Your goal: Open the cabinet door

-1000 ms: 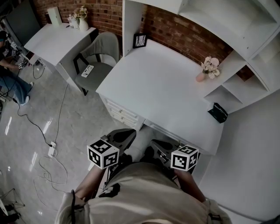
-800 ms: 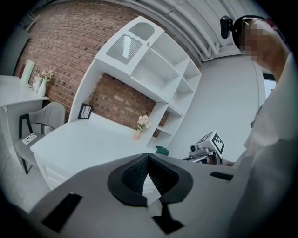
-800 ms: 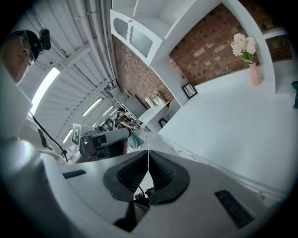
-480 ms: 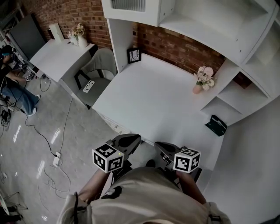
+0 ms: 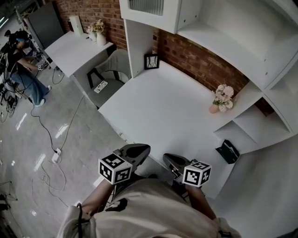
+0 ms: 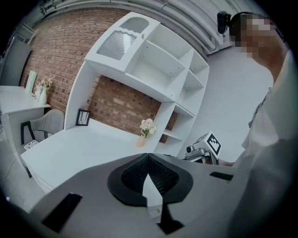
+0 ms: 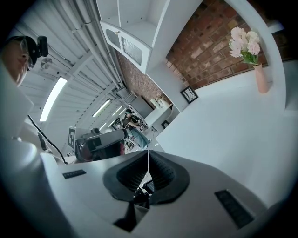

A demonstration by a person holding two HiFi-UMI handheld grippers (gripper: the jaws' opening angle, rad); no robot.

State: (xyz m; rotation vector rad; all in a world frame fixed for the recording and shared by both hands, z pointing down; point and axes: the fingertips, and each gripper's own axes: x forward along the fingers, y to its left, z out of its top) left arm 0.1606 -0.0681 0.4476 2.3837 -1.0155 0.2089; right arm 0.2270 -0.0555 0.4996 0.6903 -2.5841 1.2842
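Note:
The cabinet's door (image 5: 146, 6) is a white panel with a ribbed insert, closed, high at the left end of the shelving above the white desk (image 5: 163, 104). It also shows in the left gripper view (image 6: 114, 43) and the right gripper view (image 7: 131, 46). Both grippers are held close to my body before the desk's near edge, far below the door. My left gripper (image 5: 138, 149) is shut with nothing in it, its jaws meeting at the tip (image 6: 148, 156). My right gripper (image 5: 168, 159) is likewise shut and empty (image 7: 148, 152).
On the desk stand a vase of pink flowers (image 5: 222, 99), a small picture frame (image 5: 150, 61) and a black object (image 5: 227, 152) by the low shelves. A grey chair (image 5: 111, 69), a second desk (image 5: 74, 49), a person (image 5: 21, 65) and floor cables (image 5: 51, 158) are to the left.
The head view has swung so the upper cabinet and shelving show more fully, and the desk sits nearer. Both grippers stayed shut, close together in front of my body.

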